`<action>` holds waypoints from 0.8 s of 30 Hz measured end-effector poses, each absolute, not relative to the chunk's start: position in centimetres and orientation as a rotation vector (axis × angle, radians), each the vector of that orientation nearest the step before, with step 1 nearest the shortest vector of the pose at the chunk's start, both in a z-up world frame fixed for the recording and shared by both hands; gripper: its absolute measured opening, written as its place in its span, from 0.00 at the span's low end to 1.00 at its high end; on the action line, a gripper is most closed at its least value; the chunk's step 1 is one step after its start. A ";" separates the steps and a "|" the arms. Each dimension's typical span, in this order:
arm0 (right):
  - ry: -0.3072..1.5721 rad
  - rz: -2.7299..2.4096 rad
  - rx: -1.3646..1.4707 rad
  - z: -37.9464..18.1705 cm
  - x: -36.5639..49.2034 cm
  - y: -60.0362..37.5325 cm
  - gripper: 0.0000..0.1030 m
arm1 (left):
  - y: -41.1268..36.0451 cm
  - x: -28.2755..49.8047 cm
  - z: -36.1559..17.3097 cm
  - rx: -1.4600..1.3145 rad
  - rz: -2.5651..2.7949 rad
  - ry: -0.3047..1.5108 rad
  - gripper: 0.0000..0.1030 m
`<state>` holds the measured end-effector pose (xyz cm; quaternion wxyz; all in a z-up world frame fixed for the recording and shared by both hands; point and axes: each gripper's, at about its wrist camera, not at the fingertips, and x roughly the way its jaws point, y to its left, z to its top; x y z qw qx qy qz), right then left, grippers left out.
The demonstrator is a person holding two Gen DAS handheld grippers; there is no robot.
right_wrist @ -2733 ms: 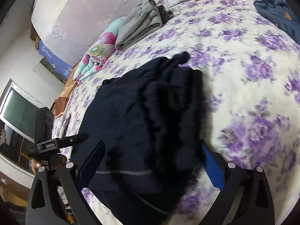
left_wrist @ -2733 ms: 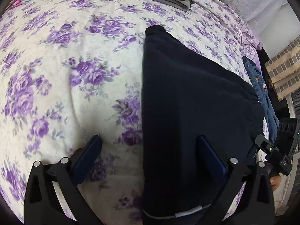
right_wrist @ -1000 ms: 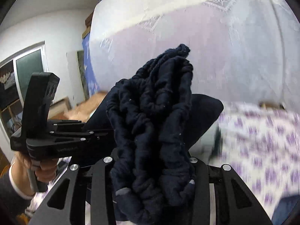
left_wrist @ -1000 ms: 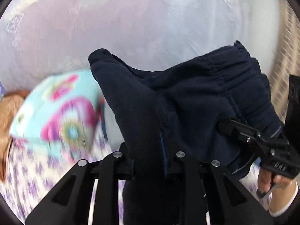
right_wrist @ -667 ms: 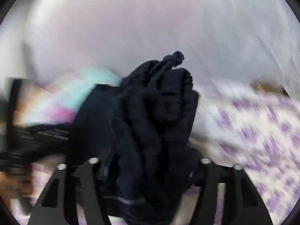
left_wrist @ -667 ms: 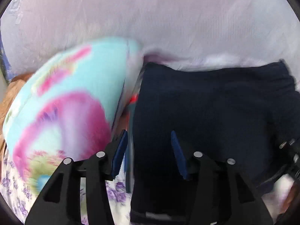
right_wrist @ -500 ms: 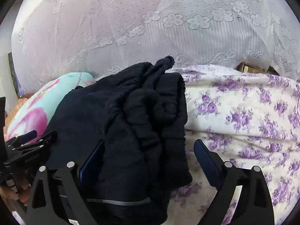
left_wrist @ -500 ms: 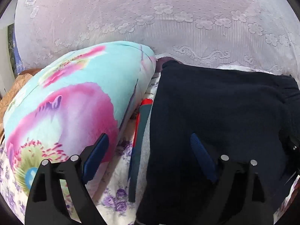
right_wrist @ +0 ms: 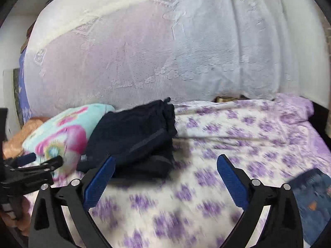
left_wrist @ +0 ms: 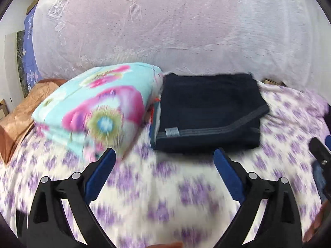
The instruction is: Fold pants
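- Floral bedsheet point(left_wrist: 165, 196) with purple print covers the bed; white lace curtain point(left_wrist: 165, 31) hangs behind.
- Folded dark pants point(left_wrist: 209, 111) lie on the bed, touching a turquoise flowered blanket point(left_wrist: 99, 107) on its left.
- Left tongs point(left_wrist: 163, 173): jaws just opened wide, nothing between them, short of the pants.
- Right tongs point(right_wrist: 165, 177): jaws just opened wide, empty.

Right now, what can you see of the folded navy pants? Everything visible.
The navy pants lie folded into a thick rectangular bundle at the head of the bed, on the purple-flowered sheet. The fabric looks soft and fleecy, with a grey seam line and a small grey tag along the front fold. In the right wrist view the gathered waistband bunches at the far right edge. Their left side sits against the floral pillow, with the lace-covered headboard close behind. Neither set of tongs touches them.
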<state>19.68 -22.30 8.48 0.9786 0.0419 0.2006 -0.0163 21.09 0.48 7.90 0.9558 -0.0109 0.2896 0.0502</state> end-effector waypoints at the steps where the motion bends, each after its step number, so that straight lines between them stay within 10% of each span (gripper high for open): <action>1: 0.408 -0.026 0.077 8.3 18.5 -22.2 0.96 | 0.2 19.1 7.7 -0.026 0.087 0.582 0.91; 24: 0.413 -0.032 0.161 3.1 10.5 -21.0 0.96 | -2.6 10.1 0.9 0.007 0.050 0.636 0.95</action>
